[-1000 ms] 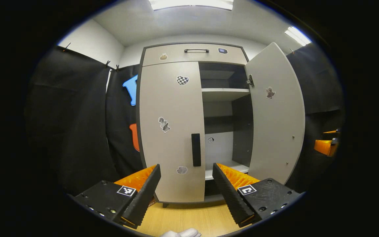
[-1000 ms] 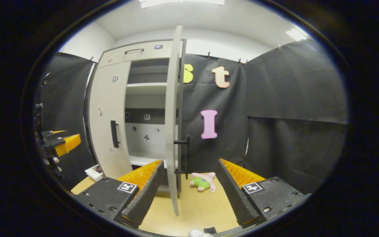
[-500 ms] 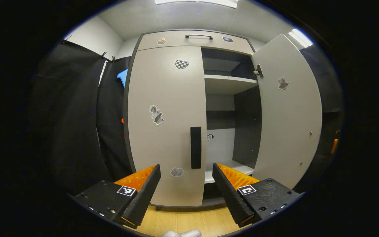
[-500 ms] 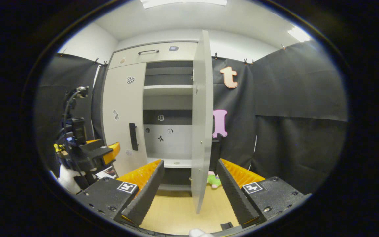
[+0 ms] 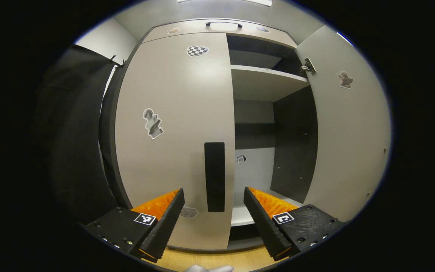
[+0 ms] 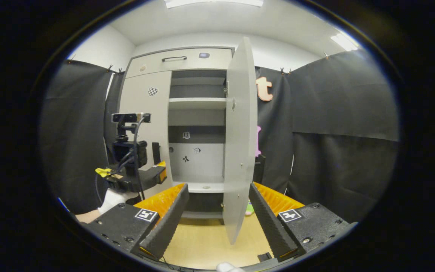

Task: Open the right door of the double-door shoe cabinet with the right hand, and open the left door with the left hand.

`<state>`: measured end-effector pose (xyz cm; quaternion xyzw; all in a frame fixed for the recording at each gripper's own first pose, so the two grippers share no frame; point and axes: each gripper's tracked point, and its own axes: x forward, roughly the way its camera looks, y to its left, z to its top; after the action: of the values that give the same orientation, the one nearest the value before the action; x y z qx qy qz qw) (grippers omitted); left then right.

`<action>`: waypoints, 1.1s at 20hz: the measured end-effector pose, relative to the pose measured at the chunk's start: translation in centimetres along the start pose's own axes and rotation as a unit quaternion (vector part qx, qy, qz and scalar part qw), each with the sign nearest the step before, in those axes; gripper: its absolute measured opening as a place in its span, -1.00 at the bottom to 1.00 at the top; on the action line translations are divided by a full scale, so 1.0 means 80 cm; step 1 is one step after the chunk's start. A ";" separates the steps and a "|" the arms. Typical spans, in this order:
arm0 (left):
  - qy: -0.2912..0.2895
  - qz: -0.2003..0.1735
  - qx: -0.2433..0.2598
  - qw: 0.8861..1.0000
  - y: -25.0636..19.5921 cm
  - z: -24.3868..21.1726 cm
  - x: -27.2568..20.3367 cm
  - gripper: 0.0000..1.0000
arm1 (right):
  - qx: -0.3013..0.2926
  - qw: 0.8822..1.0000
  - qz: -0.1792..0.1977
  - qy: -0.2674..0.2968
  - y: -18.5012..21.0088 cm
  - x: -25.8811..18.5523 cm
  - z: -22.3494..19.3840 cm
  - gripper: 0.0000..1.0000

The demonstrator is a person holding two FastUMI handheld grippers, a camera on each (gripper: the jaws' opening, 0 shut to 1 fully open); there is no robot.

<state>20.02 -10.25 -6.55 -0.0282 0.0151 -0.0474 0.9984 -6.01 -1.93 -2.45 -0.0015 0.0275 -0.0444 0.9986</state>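
While wide apart, left gripper (image 5: 213, 215) flanks handle (image 5: 214, 176).

Left gripper (image 5: 213, 217) closes in on left door handle (image 5: 214, 176) — right gripper (image 6: 217, 217) backs off, right door (image 6: 240, 143) wider open.

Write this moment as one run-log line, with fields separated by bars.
right door: open | left door: shut | left gripper: open, facing the handle, not touching | right gripper: open, holding nothing

Recording booth: black cloth walls (image 6: 338, 113), shoe cabinet (image 6: 187, 60).
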 end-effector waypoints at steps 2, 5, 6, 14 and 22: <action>0.002 0.003 -0.004 1.000 0.002 -0.003 0.019 0.93 | -0.002 1.000 -0.003 0.003 0.002 0.005 0.000 1.00; 0.004 0.007 -0.023 1.000 0.005 -0.004 0.037 0.93 | -0.005 1.000 -0.007 0.006 0.001 0.010 -0.001 1.00; 0.000 0.005 -0.028 1.000 0.005 -0.001 0.041 0.92 | -0.007 1.000 -0.008 0.008 0.001 0.011 -0.003 1.00; -0.005 0.005 -0.018 1.000 0.005 0.003 0.062 -0.09 | -0.007 1.000 -0.004 0.011 0.003 0.026 -0.003 1.00; 0.005 -0.008 -0.015 1.000 0.004 0.000 0.057 -0.31 | -0.005 1.000 0.011 0.022 0.003 0.033 -0.015 1.00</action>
<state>24.62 -10.40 -6.70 -0.0429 0.0206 -0.0557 0.9973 -3.44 -1.92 -3.76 -0.0053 0.0499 -0.0331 0.9982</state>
